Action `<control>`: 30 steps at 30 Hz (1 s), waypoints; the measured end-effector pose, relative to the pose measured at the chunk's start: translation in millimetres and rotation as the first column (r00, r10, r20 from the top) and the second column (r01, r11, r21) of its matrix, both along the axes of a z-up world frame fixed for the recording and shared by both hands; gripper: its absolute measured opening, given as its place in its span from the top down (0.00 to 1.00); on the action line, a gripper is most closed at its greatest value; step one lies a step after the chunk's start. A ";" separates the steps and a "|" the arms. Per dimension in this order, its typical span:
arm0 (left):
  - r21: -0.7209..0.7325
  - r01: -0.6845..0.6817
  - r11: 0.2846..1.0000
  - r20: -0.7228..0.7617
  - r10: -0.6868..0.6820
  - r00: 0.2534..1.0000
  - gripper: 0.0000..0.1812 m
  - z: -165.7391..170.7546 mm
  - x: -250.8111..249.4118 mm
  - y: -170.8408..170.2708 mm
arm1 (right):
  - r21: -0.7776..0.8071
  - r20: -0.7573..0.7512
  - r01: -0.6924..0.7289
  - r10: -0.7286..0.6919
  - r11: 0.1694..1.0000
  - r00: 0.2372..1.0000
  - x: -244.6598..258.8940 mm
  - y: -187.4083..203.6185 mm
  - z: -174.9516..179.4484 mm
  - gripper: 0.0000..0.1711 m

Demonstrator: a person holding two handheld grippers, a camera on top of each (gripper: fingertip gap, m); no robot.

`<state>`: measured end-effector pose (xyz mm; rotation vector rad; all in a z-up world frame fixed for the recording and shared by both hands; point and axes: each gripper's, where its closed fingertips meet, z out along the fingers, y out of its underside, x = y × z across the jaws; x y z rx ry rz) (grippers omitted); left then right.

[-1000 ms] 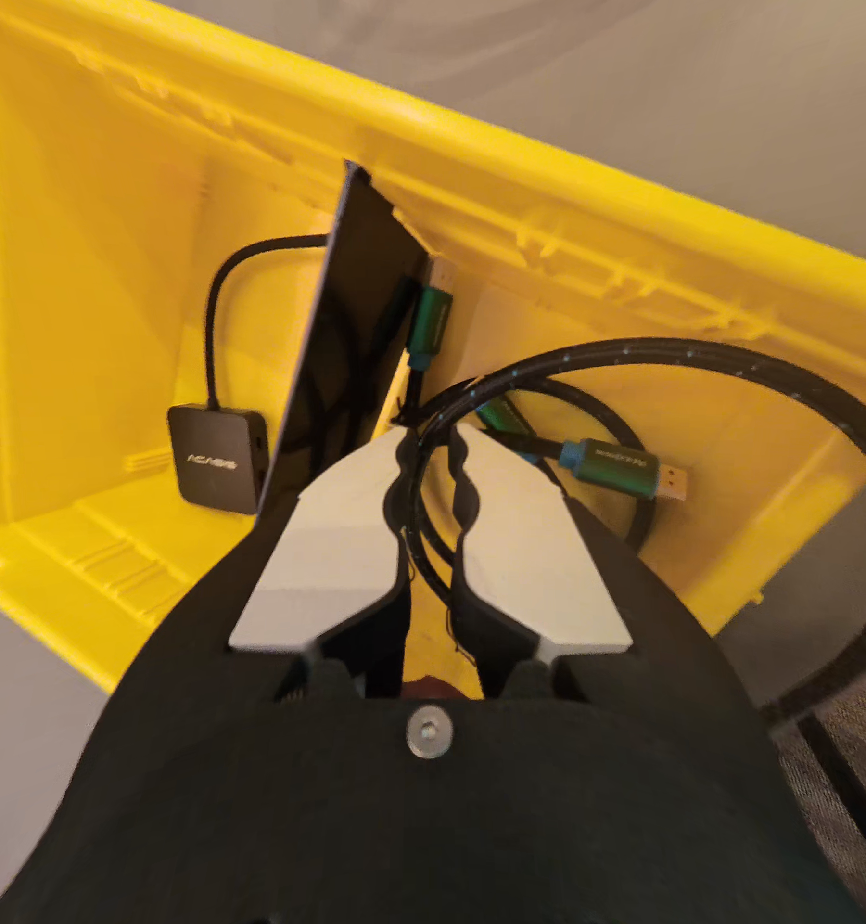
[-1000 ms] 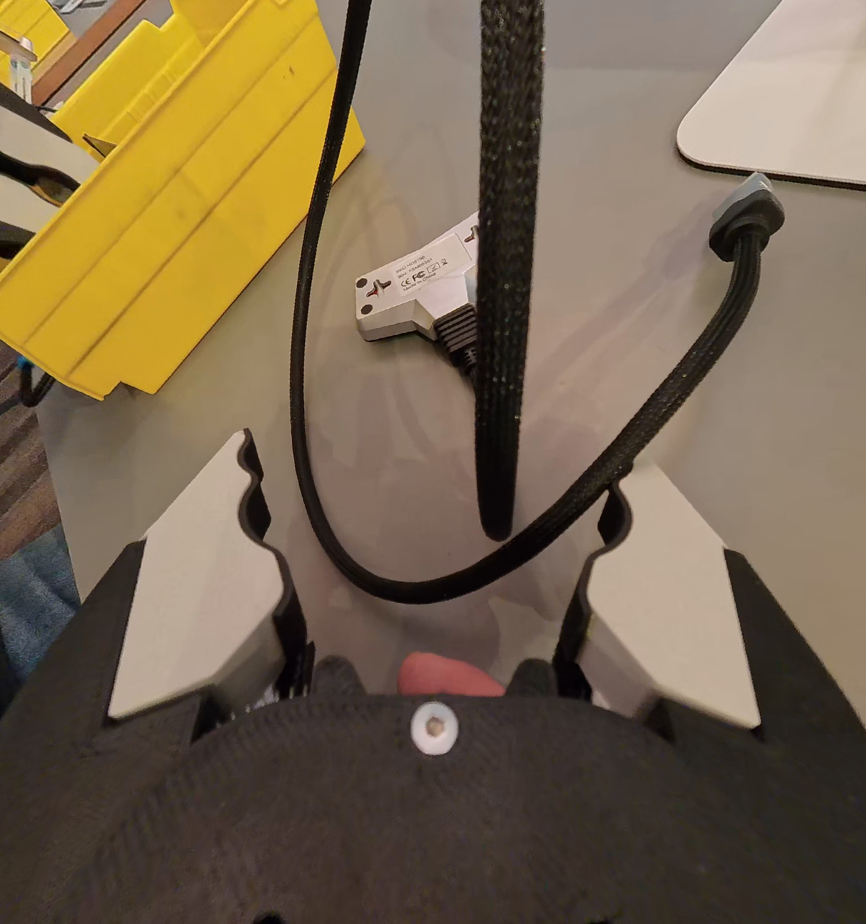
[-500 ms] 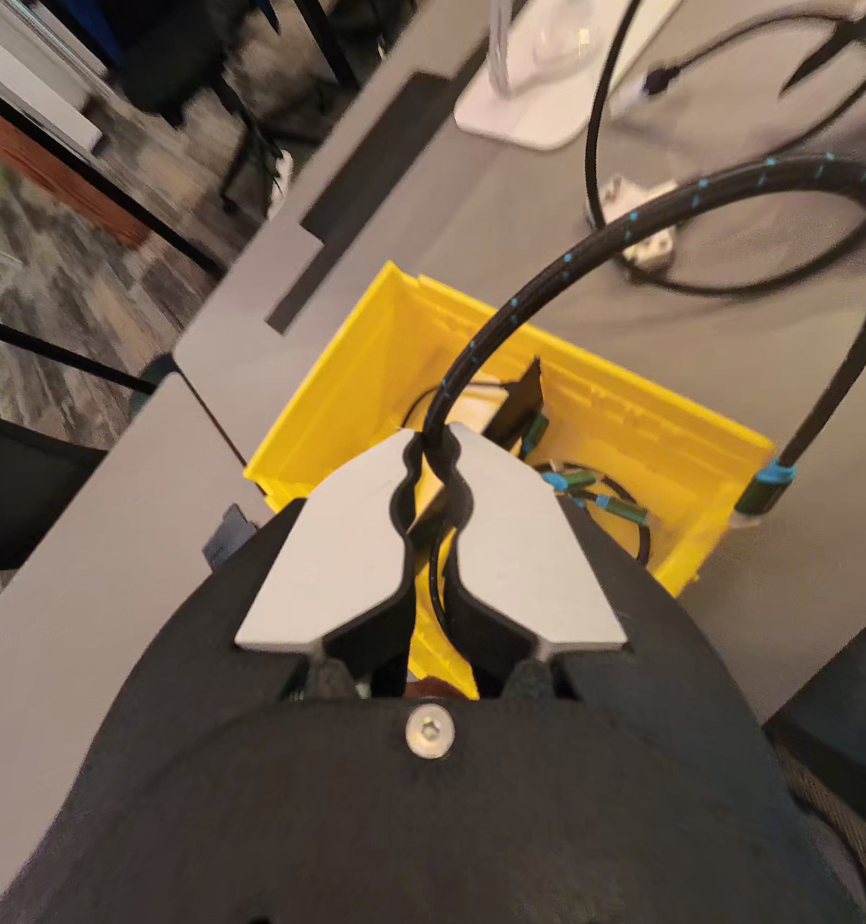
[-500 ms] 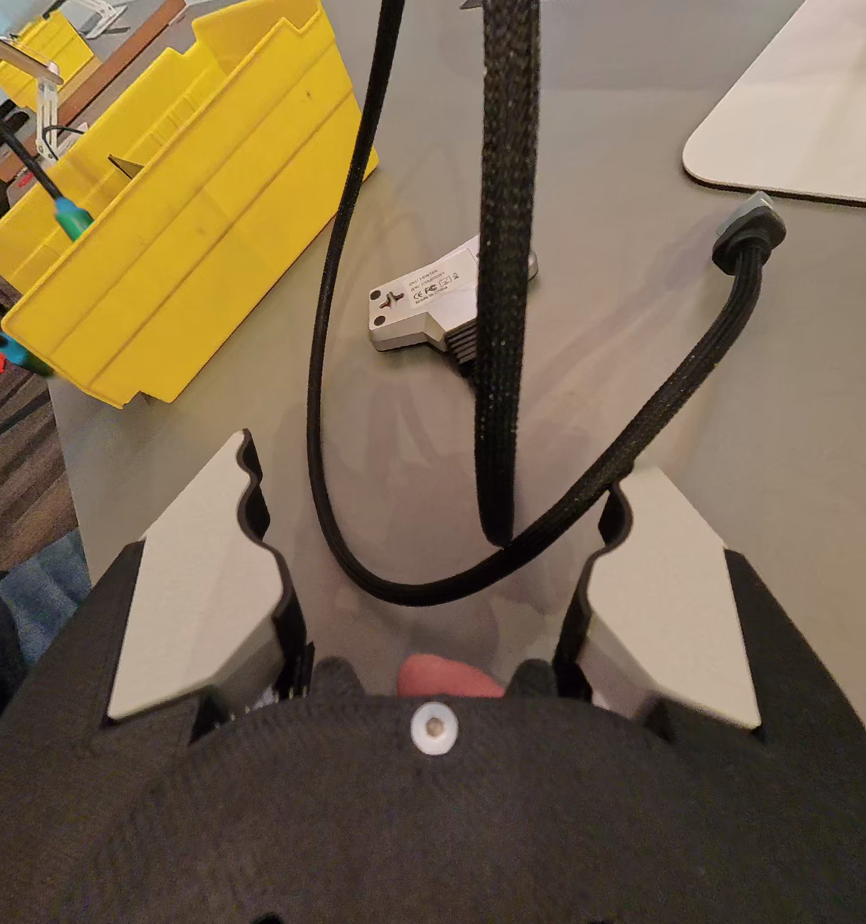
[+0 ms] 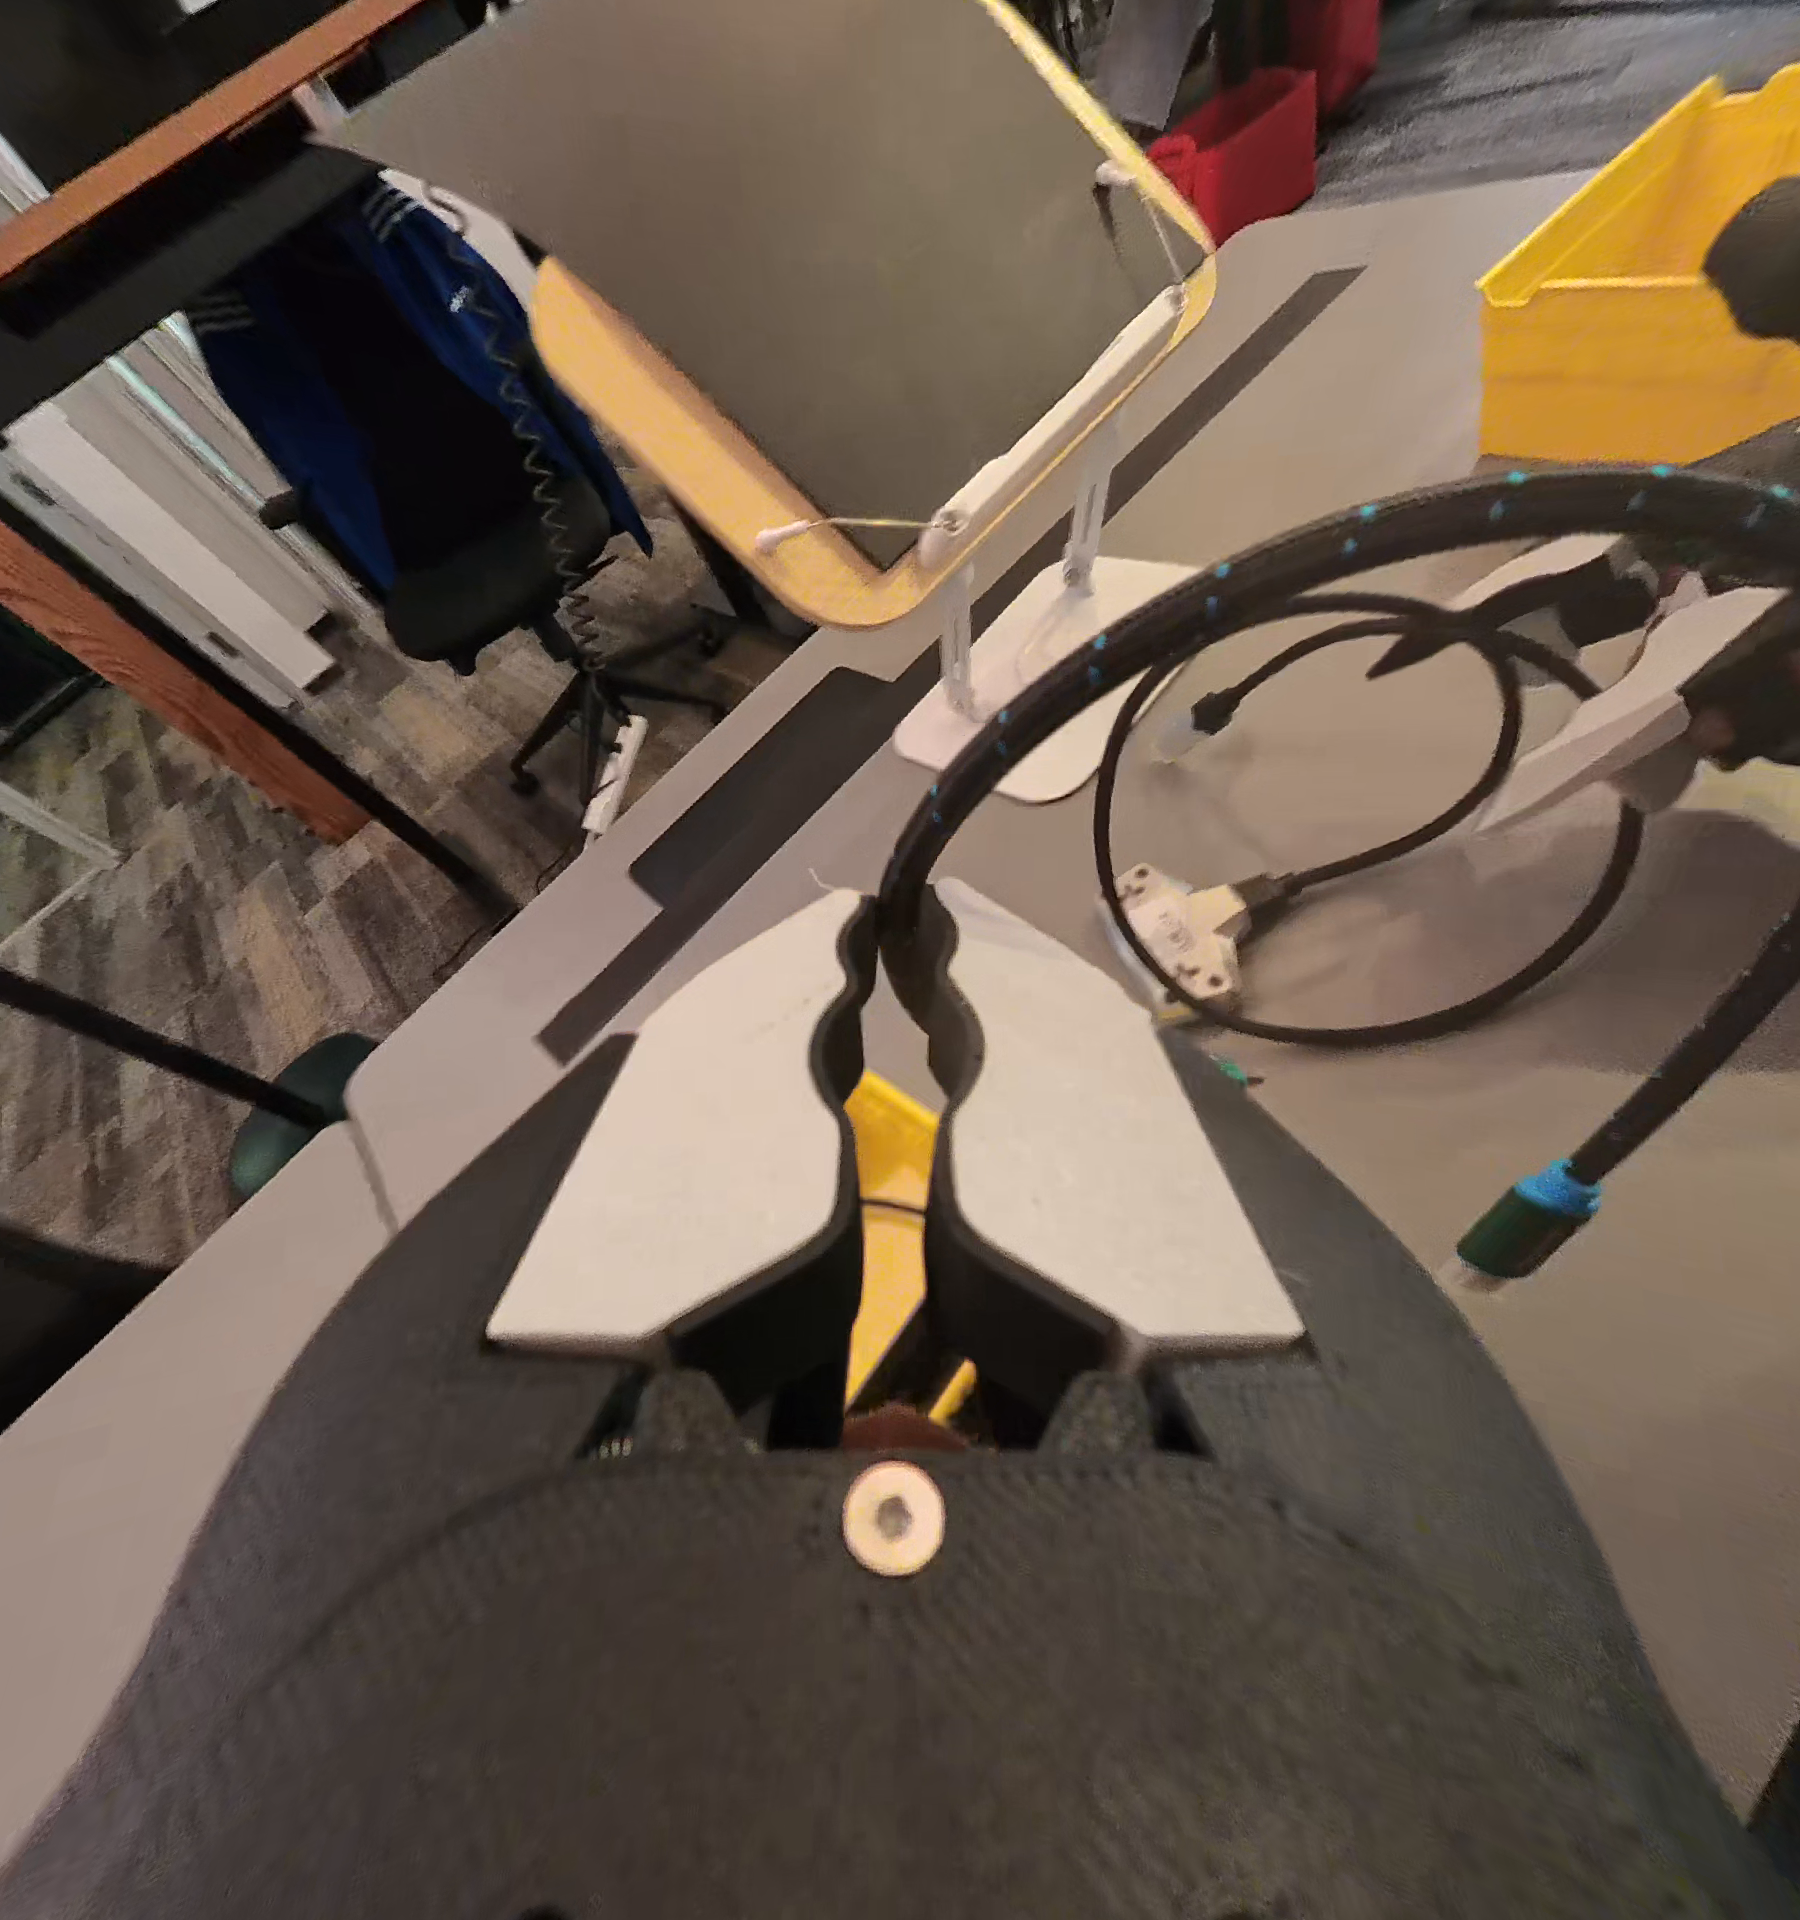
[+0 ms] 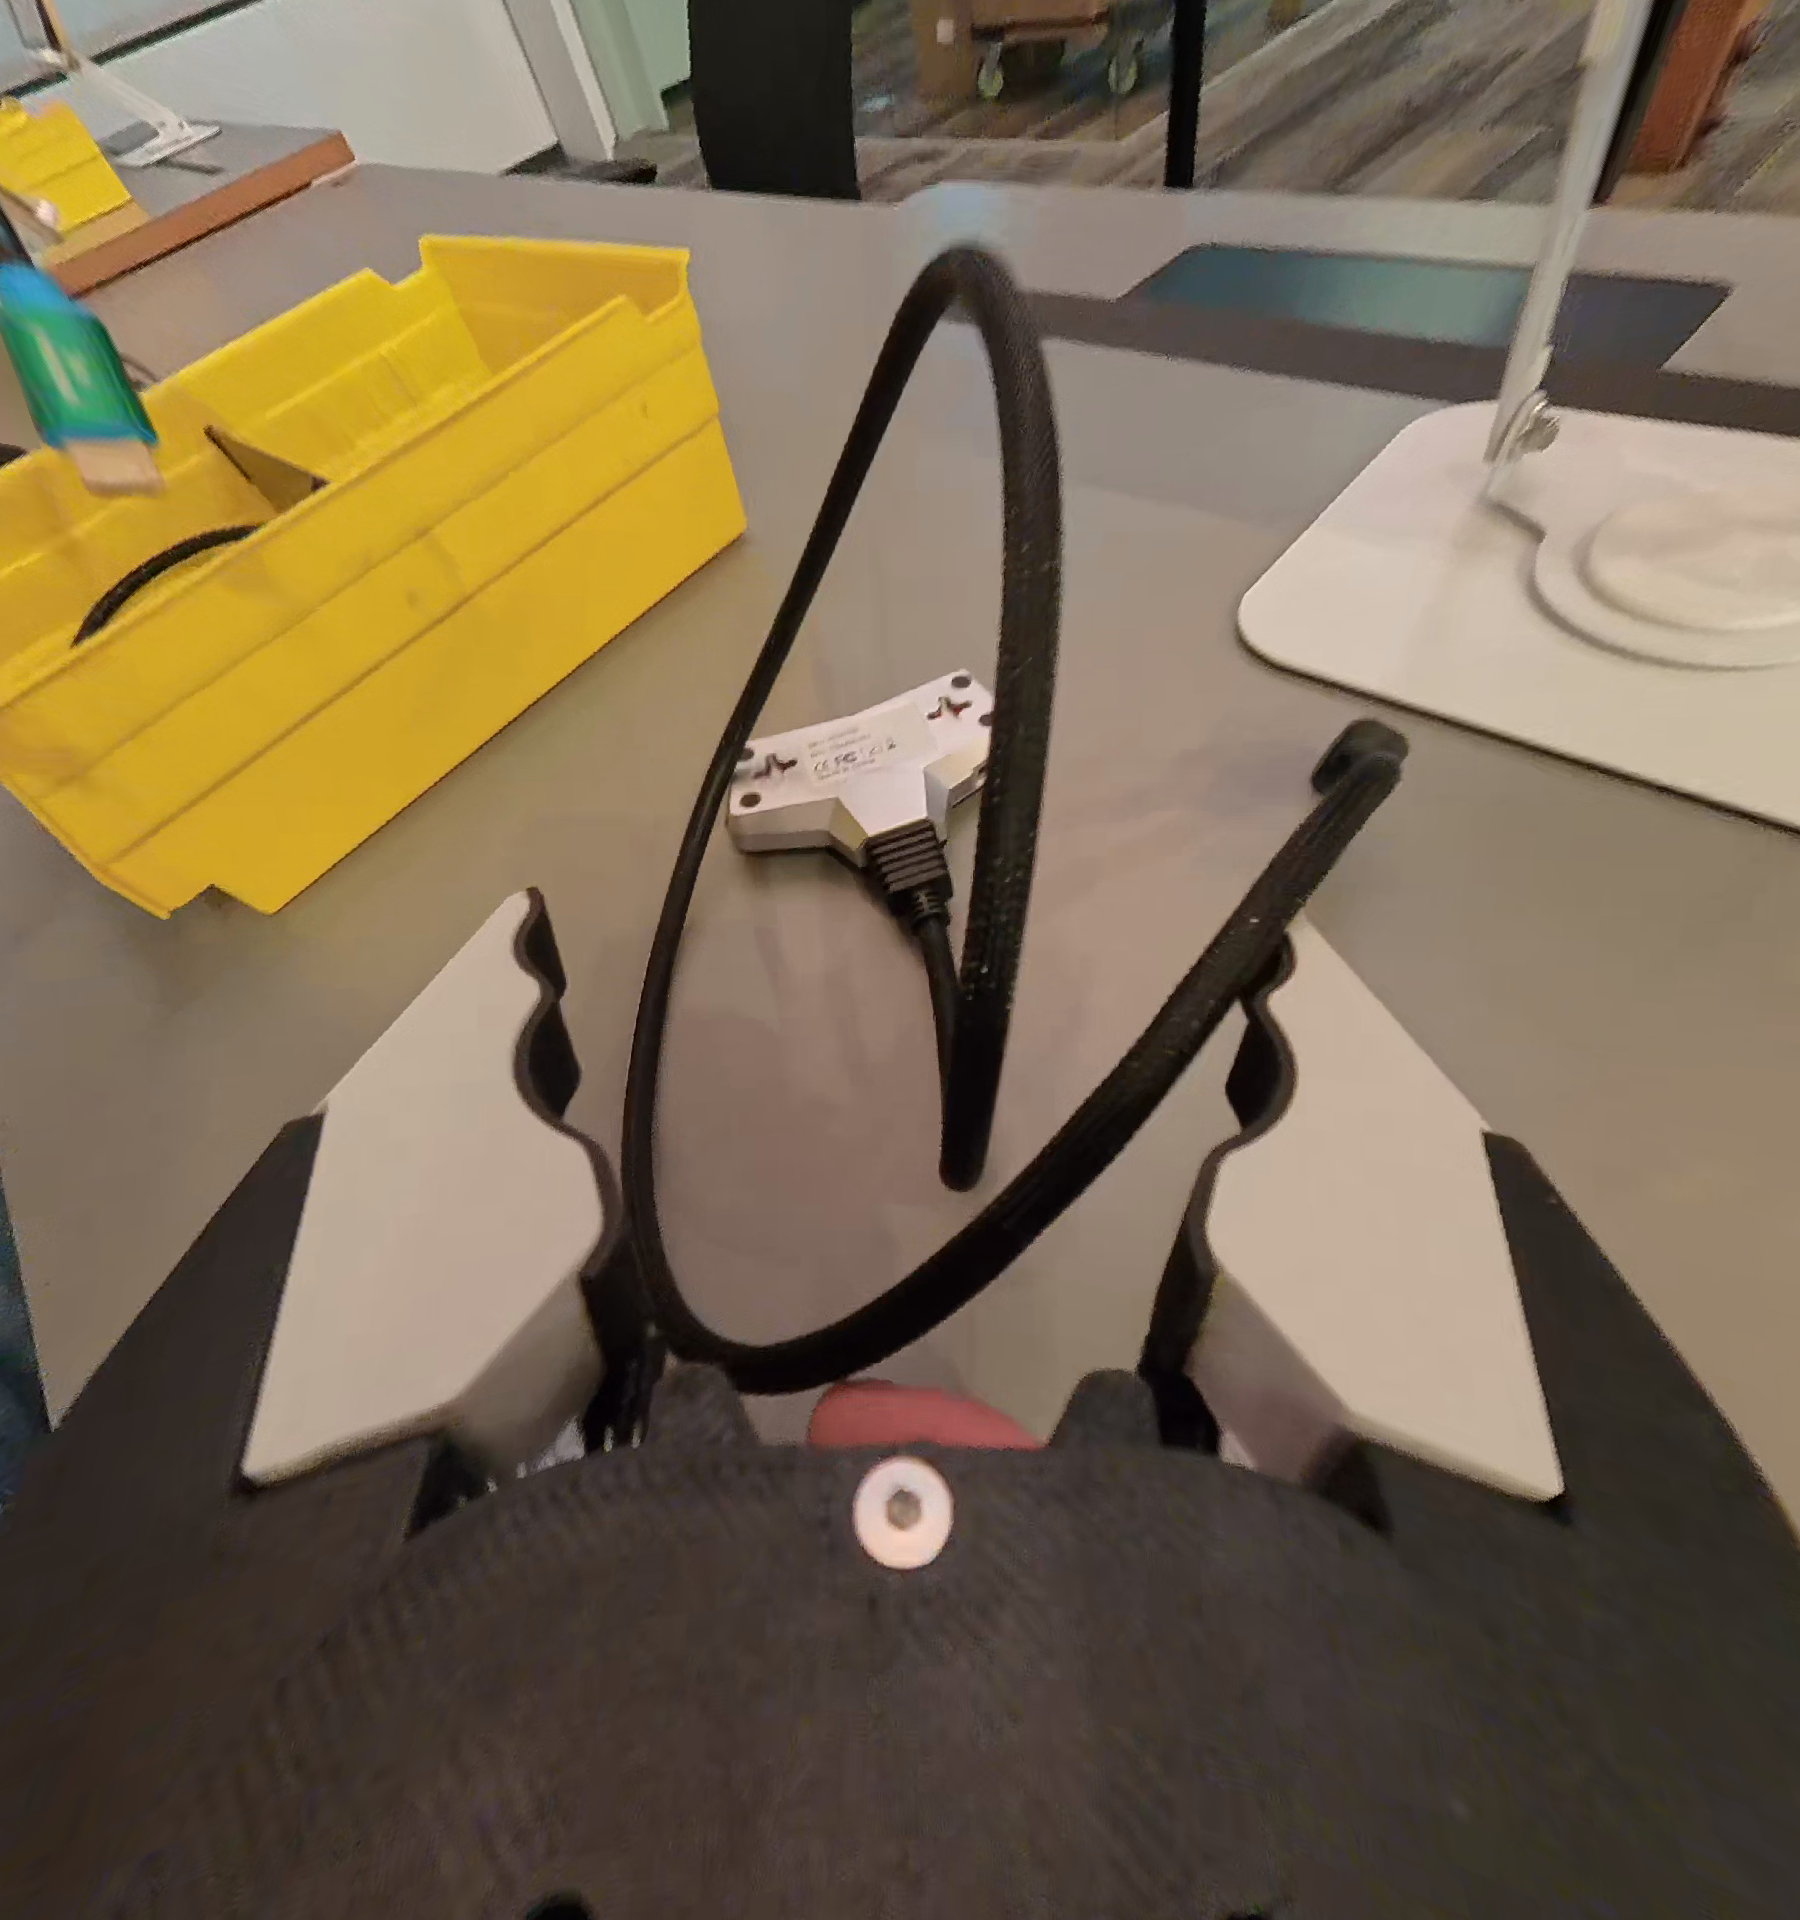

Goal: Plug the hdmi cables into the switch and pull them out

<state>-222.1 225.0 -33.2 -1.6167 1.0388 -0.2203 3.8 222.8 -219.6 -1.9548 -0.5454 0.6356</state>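
Left wrist view: left tongs [image 5: 906, 914] pinch HDMI cable [image 5: 1062, 665] mid-length, green plug [image 5: 1524, 1226] dangling; may swing, miss switch [image 5: 1176, 930]. Right tongs [image 6: 906, 997] wide, holding nothing.

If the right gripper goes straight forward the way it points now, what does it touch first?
Probably the thick braided cable hanging between the open fingers of the right gripper; a thinner cable already crosses the gap. Beyond them lies the silver switch on the table. Depth is uncertain.

Office workspace: a grey desk surface [image 6: 1498, 987] bearing a monitor stand base [image 6: 1478, 592], a swivel office chair [image 5: 553, 623] on patterned carpet tiles [image 5: 148, 956], wood-trimmed neighbouring desks [image 5: 96, 644], and a yellow parts bin [image 6: 356, 644].
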 end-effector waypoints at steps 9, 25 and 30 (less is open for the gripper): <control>-0.077 0.057 0.995 0.013 -0.056 0.998 0.96 -41.4 57.2 15.0 | -0.021 0.157 0.149 -0.144 0.989 0.977 52.3 14.7 -18.1 0.30; -0.117 0.025 0.993 0.179 -0.004 0.984 0.95 -68.9 51.6 31.1 | 0.263 0.271 -0.206 0.133 0.942 0.953 -34.8 -14.3 39.0 0.65; -0.132 0.041 0.990 0.204 -0.013 0.979 0.95 -72.2 51.5 29.7 | -0.070 0.341 -0.165 0.179 0.984 0.923 -55.7 17.0 -42.0 0.60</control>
